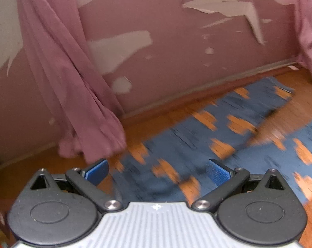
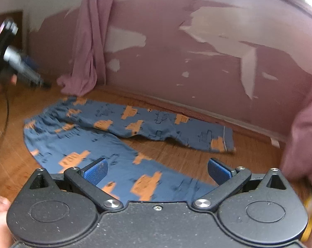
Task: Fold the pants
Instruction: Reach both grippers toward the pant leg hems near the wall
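I hold both tools above the floor with nothing between the fingers. The right gripper (image 2: pixel 157 170) stands spread wide over the near leg of the pants (image 2: pixel 106 124); the left gripper (image 1: pixel 157 170) is likewise spread, over the waist end, though that view is blurred.

The pants lie flat on the wooden floor (image 2: pixel 176 150), legs splayed in a V: waistband toward the left, the near leg running under my right fingers, the far leg reaching to a hem near the baseboard (image 2: pixel 228 117).

I judge the fabric thin, light and limp. It should bunch and slide on smooth wood, so I would pinch doubled edges: the waistband corner and the hem.

Open floor shows between the legs and to the near left. Beyond, the peeling wall (image 2: pixel 166 51) closes the far side, one curtain (image 2: pixel 89 41) pools close by the waistband, and another curtain (image 2: pixel 304 134) hangs on the right.
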`<action>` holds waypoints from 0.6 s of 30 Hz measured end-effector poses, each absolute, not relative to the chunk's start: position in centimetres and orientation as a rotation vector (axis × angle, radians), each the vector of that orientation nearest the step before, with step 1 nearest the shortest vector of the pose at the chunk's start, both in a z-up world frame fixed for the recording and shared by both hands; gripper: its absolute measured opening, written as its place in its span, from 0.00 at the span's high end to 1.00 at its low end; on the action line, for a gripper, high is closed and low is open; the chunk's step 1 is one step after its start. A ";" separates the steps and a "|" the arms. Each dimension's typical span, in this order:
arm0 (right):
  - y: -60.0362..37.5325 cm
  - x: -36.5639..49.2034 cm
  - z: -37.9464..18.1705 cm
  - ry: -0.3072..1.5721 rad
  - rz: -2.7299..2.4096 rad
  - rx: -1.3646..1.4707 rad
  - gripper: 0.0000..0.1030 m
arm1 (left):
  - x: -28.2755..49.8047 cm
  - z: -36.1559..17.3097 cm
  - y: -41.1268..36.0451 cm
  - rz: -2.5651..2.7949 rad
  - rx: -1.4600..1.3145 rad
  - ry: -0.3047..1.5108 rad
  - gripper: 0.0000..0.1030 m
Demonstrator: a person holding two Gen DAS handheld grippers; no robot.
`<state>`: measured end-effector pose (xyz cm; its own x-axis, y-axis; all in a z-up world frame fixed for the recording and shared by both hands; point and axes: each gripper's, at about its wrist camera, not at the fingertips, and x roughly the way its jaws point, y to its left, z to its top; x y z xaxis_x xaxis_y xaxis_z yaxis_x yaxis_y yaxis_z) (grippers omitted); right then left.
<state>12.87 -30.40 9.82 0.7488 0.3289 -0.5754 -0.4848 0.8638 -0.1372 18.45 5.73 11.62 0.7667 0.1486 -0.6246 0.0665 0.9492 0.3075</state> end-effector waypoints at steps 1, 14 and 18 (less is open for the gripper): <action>-30.2 14.8 10.0 0.584 0.468 -0.315 0.00 | 20.1 12.0 6.0 0.047 0.328 0.701 0.00; -23.8 41.4 3.2 0.692 0.666 -0.515 0.05 | 36.9 2.9 8.5 -0.250 0.280 0.787 0.00; -23.9 47.0 1.1 0.784 0.626 -0.446 0.21 | 39.1 -0.8 7.6 -0.280 0.350 0.825 0.17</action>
<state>47.00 -23.87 1.07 0.5456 0.3501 -0.7615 -0.6655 0.7332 -0.1397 39.09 7.63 -0.84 0.6474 -0.1062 -0.7547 0.3744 0.9068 0.1937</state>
